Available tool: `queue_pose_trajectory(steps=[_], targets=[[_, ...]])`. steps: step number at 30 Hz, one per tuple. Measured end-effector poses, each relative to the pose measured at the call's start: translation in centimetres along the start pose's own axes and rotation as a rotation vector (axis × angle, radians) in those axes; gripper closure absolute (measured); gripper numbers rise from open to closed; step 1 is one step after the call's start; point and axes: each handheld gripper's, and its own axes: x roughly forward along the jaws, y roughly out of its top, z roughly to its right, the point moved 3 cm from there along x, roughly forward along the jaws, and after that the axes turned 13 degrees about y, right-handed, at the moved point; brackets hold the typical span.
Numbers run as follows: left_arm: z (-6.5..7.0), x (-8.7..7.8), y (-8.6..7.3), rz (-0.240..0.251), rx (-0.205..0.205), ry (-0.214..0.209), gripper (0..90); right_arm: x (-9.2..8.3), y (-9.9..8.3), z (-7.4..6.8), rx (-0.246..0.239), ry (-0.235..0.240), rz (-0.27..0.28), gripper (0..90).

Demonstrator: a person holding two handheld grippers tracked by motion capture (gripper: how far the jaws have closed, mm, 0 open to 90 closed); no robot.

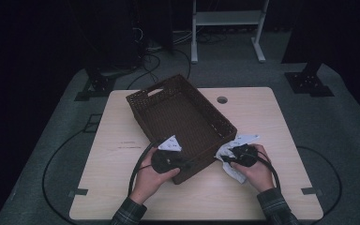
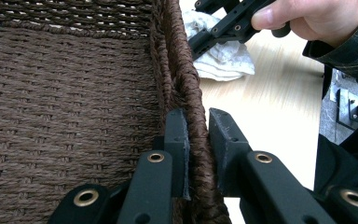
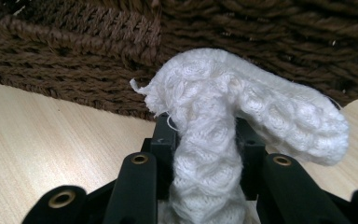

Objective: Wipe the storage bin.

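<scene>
Fingers of left gripper (image 2: 196, 144) clamp basket (image 2: 74, 93) rim; right gripper (image 3: 205, 154) pinches white cloth (image 3: 242, 102) beside it; next, lift cloth over rim.

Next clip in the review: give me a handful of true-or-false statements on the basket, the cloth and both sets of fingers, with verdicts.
1. The left gripper clamps the basket wall between its fingers. True.
2. The right gripper holds a white cloth. True.
3. The cloth lies inside the basket. False: it is outside, beside the basket on the table.
4. The basket is full of items. False: its inside is bare.
5. The cloth is dark blue. False: white.
</scene>
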Motion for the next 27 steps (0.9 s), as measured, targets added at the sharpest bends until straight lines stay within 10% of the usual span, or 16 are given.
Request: queue_pose_trajectory(steps=[27], targets=[[0.0,0.0,0.0,0.0,0.001,0.002,77.2,0.8,-0.4,-0.5,-0.014,0.004,-0.049,67.1]])
